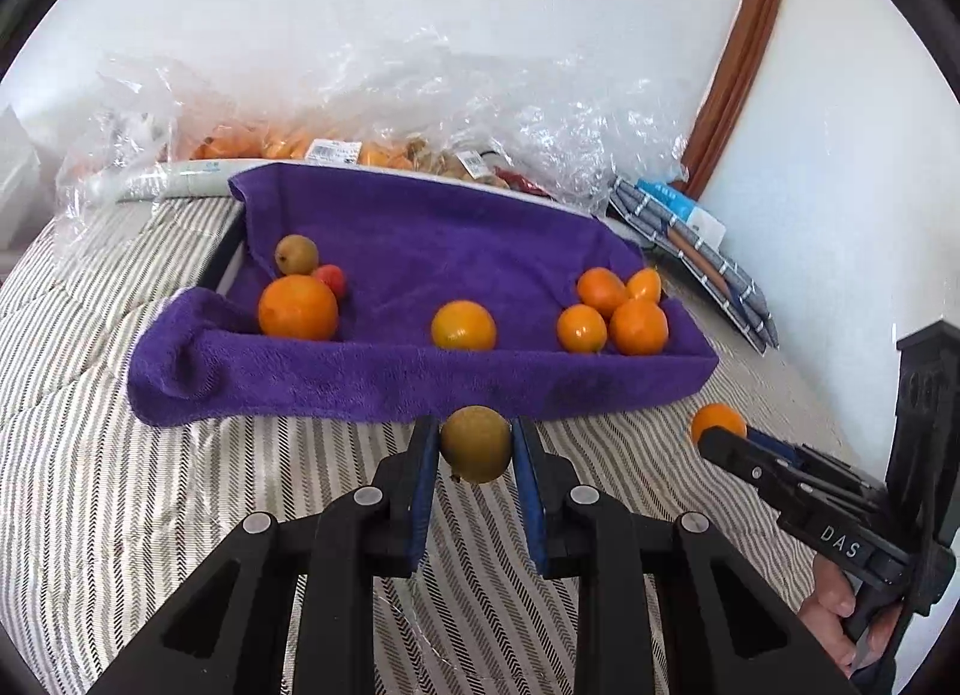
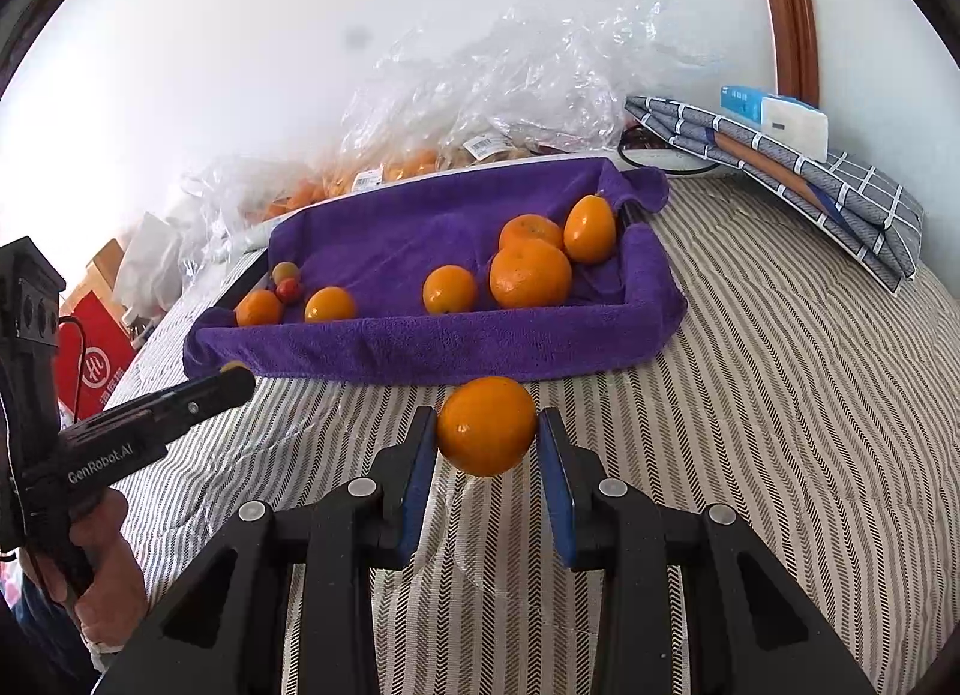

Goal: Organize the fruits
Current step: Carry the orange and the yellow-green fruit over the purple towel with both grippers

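A small brownish-green fruit (image 1: 476, 443) sits pinched between the blue pads of the left gripper (image 1: 474, 446), jaws closed snugly on its sides, held above the striped bedcover (image 1: 150, 491). Off to that gripper's right, the right gripper (image 2: 487, 437) is clamped the same way on an orange (image 2: 486, 425), which fills the narrow gap between its fingers. Just beyond both sets of fingertips lies the purple towel-lined tray (image 1: 420, 383), its near wall facing the fingers. Inside it, ahead and left of the left gripper's fingers, rest a large orange (image 1: 298, 308), a second brownish fruit (image 1: 296, 254) and a small red fruit (image 1: 331, 278); straight ahead sits one yellow-orange citrus (image 1: 464, 325); ahead and right, a cluster of four oranges (image 1: 621, 308). Behind the tray lie crumpled clear plastic bags (image 1: 420, 107).
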